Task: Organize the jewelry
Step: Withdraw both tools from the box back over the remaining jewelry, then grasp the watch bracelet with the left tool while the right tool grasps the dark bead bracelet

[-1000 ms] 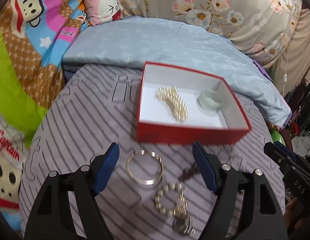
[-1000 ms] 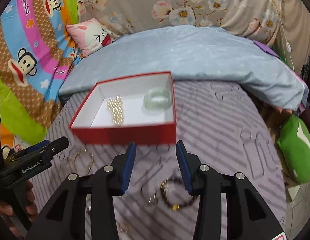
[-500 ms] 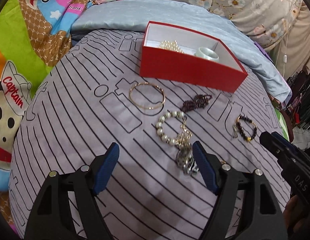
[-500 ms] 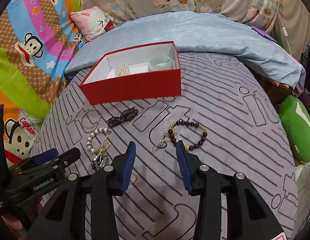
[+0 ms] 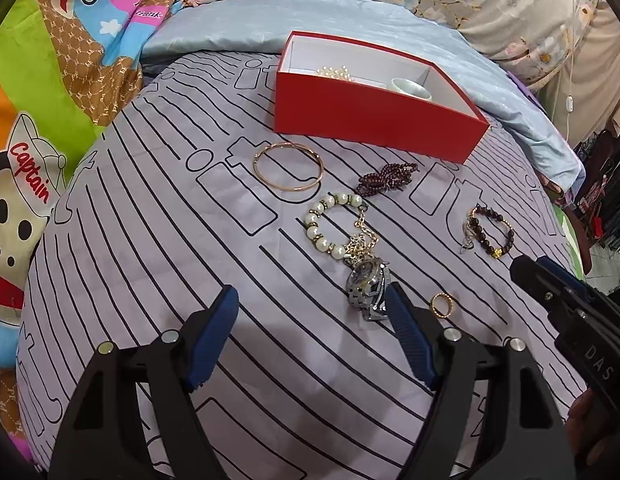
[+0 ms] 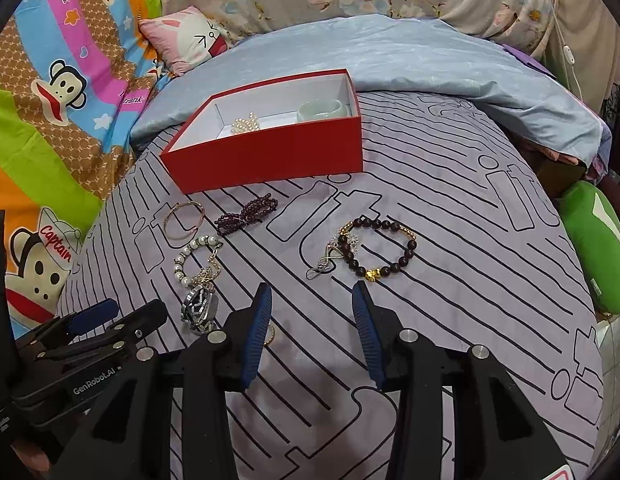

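A red box [image 5: 374, 116] [image 6: 270, 156] on the striped cloth holds a pearl string [image 6: 246, 124] and a jade bangle [image 6: 322, 110]. In front lie a gold bangle [image 5: 288, 166], a dark purple bead strand [image 5: 386, 174], a pearl bracelet with charm [image 5: 334, 224], a silver watch [image 5: 368, 288], a gold ring [image 5: 442, 305] and a dark bead bracelet [image 6: 378, 248] [image 5: 488, 232]. My left gripper [image 5: 312, 300] is open and empty, its right finger beside the watch. My right gripper [image 6: 312, 292] is open and empty, just short of the dark bead bracelet.
A light blue quilt [image 6: 390, 52] lies behind the box. A cartoon blanket [image 6: 50, 100] covers the left, a pink cushion [image 6: 190, 38] sits at the back, and a green plush [image 6: 598, 248] lies off the right edge.
Both grippers have pulled back from the red box toward me and lowered. The loose jewelry in front of the box has come into full view. Both stay open.
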A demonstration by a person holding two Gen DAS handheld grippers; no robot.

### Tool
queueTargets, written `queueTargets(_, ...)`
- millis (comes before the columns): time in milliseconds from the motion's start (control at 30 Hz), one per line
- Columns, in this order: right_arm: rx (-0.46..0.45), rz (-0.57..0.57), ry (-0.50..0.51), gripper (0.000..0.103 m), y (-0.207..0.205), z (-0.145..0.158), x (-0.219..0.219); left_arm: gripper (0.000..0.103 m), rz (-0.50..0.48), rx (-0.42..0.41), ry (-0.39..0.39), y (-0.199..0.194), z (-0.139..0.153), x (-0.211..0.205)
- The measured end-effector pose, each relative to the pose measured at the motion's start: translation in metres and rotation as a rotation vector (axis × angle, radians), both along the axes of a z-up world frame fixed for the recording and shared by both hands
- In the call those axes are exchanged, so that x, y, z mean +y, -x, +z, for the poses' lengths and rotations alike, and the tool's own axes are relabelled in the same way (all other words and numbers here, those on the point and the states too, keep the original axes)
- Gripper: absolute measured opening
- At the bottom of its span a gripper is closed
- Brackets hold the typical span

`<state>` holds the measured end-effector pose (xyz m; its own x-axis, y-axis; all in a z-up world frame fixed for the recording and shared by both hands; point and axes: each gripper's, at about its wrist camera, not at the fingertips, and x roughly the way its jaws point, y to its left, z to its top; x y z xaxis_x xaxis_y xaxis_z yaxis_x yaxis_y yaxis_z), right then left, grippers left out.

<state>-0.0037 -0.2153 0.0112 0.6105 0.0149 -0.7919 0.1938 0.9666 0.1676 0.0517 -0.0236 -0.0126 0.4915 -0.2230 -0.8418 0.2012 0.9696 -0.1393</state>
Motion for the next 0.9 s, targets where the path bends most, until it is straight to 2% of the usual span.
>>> queueTargets(167,0.009,-0.027,0.032,0.041,0.003,-0.006,-0.01,0.073,0.003,0.004,-0.003,-0.001,-0.002,0.0)
queueTargets(400,0.024,-0.053,0.008,0.041,-0.001,-0.016,-0.03,0.073,0.0,0.025,-0.016,-0.001,-0.012,0.0)
queueTargets(567,0.032,-0.038,0.005,0.035,-0.011,-0.022,-0.032,0.073,0.003,0.039,-0.01,-0.003,-0.017,0.004)
queueTargets(900,0.036,-0.005,0.046,0.034,-0.036,-0.031,-0.031,0.073,-0.005,0.062,0.011,-0.006,-0.021,0.009)
